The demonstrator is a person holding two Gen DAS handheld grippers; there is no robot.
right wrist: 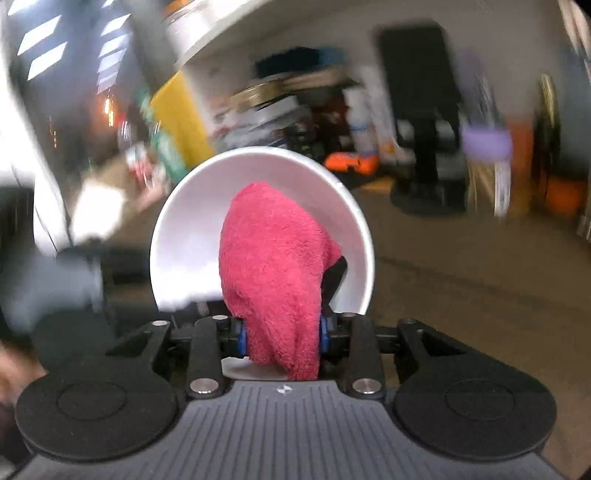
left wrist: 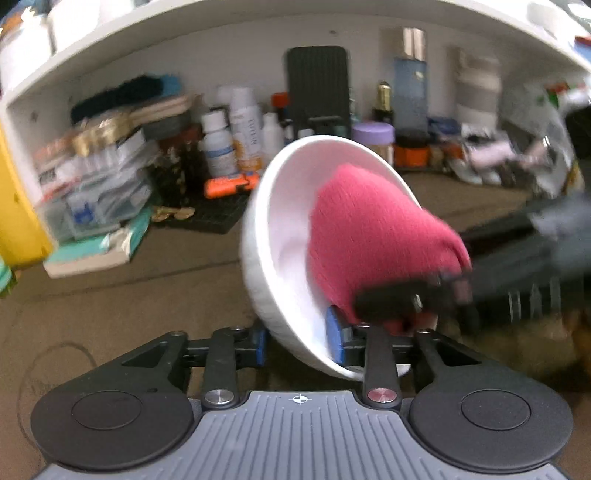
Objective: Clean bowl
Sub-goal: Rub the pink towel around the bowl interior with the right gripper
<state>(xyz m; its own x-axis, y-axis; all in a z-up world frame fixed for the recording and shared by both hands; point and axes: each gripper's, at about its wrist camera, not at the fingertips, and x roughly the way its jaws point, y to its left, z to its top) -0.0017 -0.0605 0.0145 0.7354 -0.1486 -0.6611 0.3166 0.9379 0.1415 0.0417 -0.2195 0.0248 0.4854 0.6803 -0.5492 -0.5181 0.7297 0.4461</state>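
Bowl [left wrist: 280,236] first: white, tipped on its side with the open mouth facing right in my left wrist view, sitting mid-frame above the brown table [left wrist: 110,302]. My left gripper [left wrist: 301,341] is clamped on its lower rim, one blue pad [left wrist: 334,339] inside the wall and the other outside. In my right wrist view the bowl [right wrist: 184,236] faces me squarely at centre frame. My right gripper [right wrist: 281,338] is closed tight on a bunched red cloth [right wrist: 273,266], which pushes into the bowl's hollow and presses against its inner surface. Behind, in the upper half of the left view, a white shelf [left wrist: 258,22] overhangs blurred bottles [left wrist: 236,133], a purple-lidded jar [left wrist: 373,136] and an orange object [left wrist: 229,184].
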